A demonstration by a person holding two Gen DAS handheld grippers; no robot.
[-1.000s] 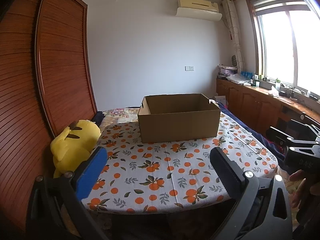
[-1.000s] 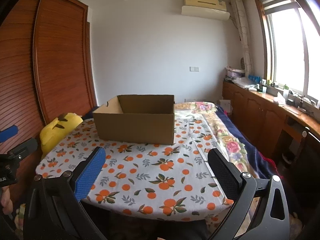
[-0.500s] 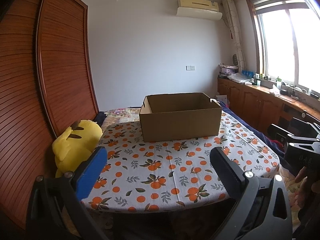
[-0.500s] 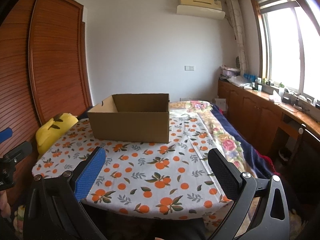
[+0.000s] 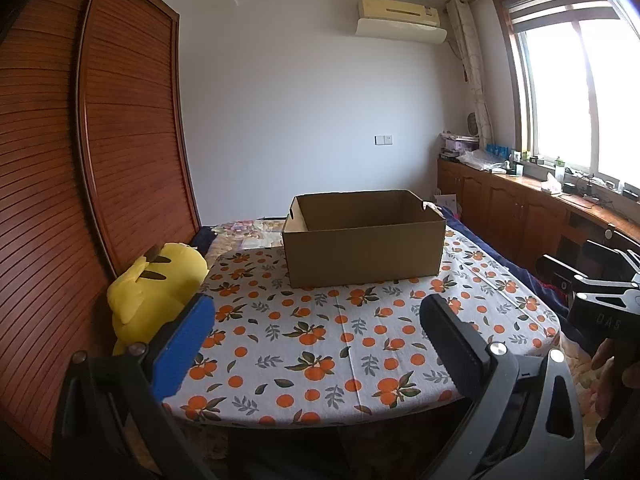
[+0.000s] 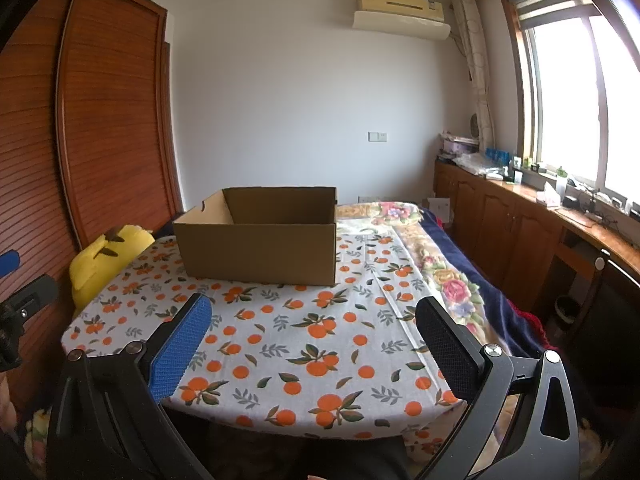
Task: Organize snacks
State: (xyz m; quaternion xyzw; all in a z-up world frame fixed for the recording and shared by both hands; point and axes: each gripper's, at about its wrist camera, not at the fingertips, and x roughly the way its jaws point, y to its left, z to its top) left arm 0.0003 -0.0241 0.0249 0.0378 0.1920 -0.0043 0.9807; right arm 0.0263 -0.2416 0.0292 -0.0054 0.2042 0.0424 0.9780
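An open brown cardboard box [image 5: 362, 248] stands at the far side of a table with an orange-print cloth [image 5: 320, 340]; it also shows in the right wrist view [image 6: 260, 246], on the same cloth [image 6: 300, 340]. Its inside is hidden from here. No snacks are in view. My left gripper [image 5: 316, 332] is open and empty, held before the table's near edge. My right gripper [image 6: 312, 336] is open and empty too, near the front edge. The right gripper's body shows at the right edge of the left wrist view [image 5: 596, 292].
A yellow plush toy [image 5: 156, 292] sits left of the table against a wooden slatted wardrobe [image 5: 80, 160]. A bed with a floral and navy cover [image 6: 452, 280] lies behind and to the right. Wooden cabinets with clutter [image 6: 520, 224] run under the window.
Both grippers have drawn back and risen slightly, so the table and box look a little farther and lower. Both stay open and empty.
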